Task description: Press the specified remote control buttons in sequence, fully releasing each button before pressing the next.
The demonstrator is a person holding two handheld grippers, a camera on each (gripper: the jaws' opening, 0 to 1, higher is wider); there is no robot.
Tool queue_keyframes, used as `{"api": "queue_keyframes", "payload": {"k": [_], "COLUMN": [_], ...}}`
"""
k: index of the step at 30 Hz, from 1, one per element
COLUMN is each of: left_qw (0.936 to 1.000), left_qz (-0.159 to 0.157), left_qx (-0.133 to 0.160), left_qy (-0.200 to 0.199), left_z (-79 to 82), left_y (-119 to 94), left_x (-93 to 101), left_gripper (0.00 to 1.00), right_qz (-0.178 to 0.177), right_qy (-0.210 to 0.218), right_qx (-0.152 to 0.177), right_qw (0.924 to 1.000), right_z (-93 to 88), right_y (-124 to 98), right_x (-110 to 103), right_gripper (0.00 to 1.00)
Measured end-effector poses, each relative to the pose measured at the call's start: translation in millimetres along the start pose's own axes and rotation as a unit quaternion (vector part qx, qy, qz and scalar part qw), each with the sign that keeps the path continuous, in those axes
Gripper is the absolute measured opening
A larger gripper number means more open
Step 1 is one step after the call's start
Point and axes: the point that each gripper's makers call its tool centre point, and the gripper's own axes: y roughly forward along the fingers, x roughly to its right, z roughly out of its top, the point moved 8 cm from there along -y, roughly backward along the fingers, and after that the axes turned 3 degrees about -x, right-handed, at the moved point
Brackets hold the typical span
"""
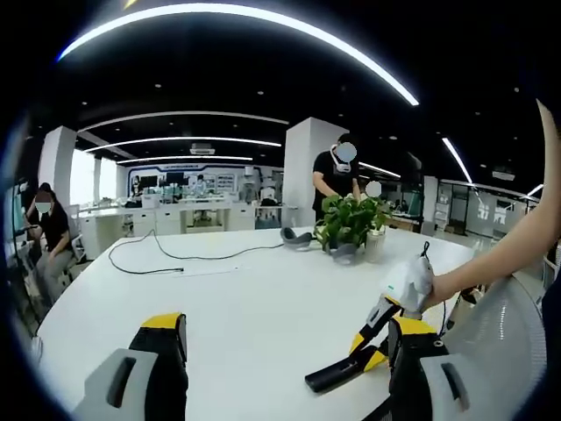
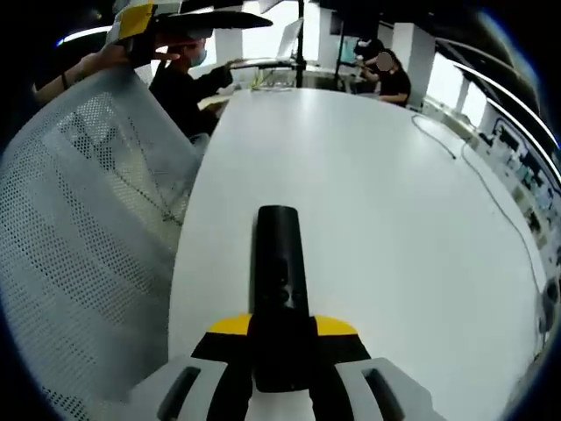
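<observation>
A black remote control (image 2: 279,254) sticks forward over the white table (image 2: 394,219), and my right gripper (image 2: 280,329) is shut on its near end between yellow-tipped jaws. In the left gripper view the same remote (image 1: 337,374) hangs low over the table (image 1: 263,298) at the lower right, held by the right gripper (image 1: 372,338) with a gloved hand (image 1: 410,285) behind it. My left gripper (image 1: 287,326) is open, its jaws wide apart with nothing between them. In the right gripper view the left gripper (image 2: 145,17) appears at the top left, raised in a hand.
A potted plant (image 1: 351,224), a grey headset (image 1: 298,237) and a thin black cable (image 1: 175,259) lie on the far part of the table. A white mesh chair (image 2: 79,246) stands against the table's edge. People sit and stand at the back of the office.
</observation>
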Motion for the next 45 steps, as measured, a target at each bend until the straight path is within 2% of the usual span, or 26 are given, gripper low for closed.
{"api": "queue_keyframes", "payload": {"k": [5, 20, 36, 45], "left_qw": [0.9999, 0.9999, 0.9997, 0.9997], "left_qz": [0.002, -0.001, -0.002, -0.001], "left_qx": [-0.01, -0.011, -0.018, -0.017], "left_qy": [0.003, 0.0, 0.015, 0.016], "left_z": [-2.0, -2.7, -3.8, -3.8], "left_y": [0.7, 0.9, 1.2, 1.3], "left_x": [-0.5, -1.3, -0.1, -0.3], "left_gripper": [1.0, 1.0, 1.0, 1.0], "right_qz": [-0.001, 0.004, 0.018, 0.021], "right_qy": [0.01, 0.019, 0.01, 0.008], "right_qx": [-0.005, -0.012, -0.033, -0.037], "right_qw": [0.9999, 0.9997, 0.9992, 0.9991], "right_z": [2.5, 8.6, 11.4, 16.0], "right_y": [-0.6, 3.6, 5.2, 4.9], "right_x": [11.0, 45.1, 71.6, 77.0], "right_gripper": [0.21, 0.21, 0.2, 0.2]}}
